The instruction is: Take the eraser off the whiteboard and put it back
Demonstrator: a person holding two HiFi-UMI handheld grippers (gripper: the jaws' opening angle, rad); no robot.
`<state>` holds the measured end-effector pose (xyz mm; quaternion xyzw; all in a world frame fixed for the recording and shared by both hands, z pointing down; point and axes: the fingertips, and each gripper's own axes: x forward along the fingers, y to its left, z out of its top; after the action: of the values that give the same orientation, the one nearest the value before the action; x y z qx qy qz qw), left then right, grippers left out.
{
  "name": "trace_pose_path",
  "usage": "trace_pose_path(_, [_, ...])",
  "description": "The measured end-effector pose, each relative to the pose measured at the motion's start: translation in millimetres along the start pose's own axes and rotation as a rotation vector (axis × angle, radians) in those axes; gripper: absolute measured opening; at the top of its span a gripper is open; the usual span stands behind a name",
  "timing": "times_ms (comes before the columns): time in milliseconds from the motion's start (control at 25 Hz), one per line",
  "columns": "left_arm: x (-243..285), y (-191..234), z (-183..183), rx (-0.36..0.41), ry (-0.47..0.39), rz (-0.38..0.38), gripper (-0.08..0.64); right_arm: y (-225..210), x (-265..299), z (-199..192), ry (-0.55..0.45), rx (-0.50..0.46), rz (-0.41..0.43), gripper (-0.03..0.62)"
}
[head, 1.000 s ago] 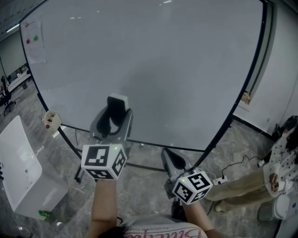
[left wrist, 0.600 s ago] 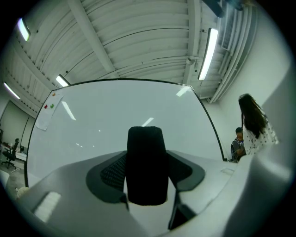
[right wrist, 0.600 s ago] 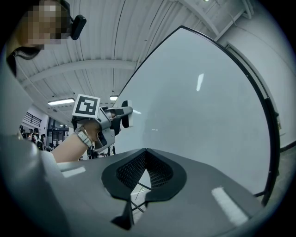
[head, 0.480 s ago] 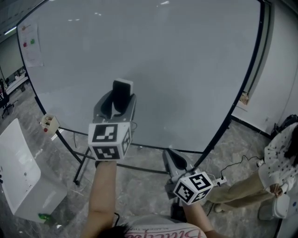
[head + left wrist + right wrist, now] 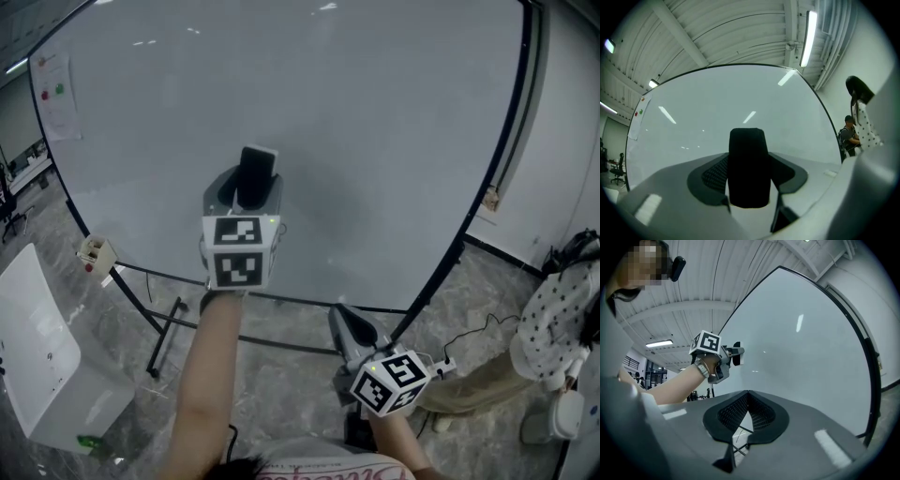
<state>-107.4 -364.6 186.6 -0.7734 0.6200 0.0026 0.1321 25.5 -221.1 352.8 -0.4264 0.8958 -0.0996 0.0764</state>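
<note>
A black-felt eraser (image 5: 255,175) with a white back stands upright between the jaws of my left gripper (image 5: 249,187), which is shut on it. That gripper is raised in front of the lower middle of the big whiteboard (image 5: 356,112). In the left gripper view the eraser (image 5: 748,166) fills the gap between the jaws, with the whiteboard (image 5: 717,108) behind it. Whether it touches the board I cannot tell. My right gripper (image 5: 341,317) hangs lower, near the board's bottom edge, its jaws shut on nothing. In the right gripper view the eraser (image 5: 736,354) shows in the left gripper, close to the whiteboard (image 5: 811,333).
A paper sheet with coloured magnets (image 5: 54,94) hangs at the board's upper left. A small box (image 5: 97,253) sits on the stand's left leg. A white bin (image 5: 37,347) is on the floor at left. A person (image 5: 562,319) stands at the right.
My left gripper has carried the eraser up and to the right, closer to the whiteboard. The right gripper has stayed where it was.
</note>
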Motion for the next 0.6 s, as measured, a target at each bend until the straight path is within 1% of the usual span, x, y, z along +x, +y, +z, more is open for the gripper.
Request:
trace_pose_path(400, [33.5, -2.3, -6.9, 0.015, 0.037, -0.001, 0.247, -11.7, 2.7, -4.5, 0.015, 0.005, -0.020, 0.002])
trace_pose_path(600, [45.0, -4.9, -9.3, 0.029, 0.052, 0.014, 0.250, -18.7, 2.7, -7.7, 0.023, 0.004, -0.026, 0.002])
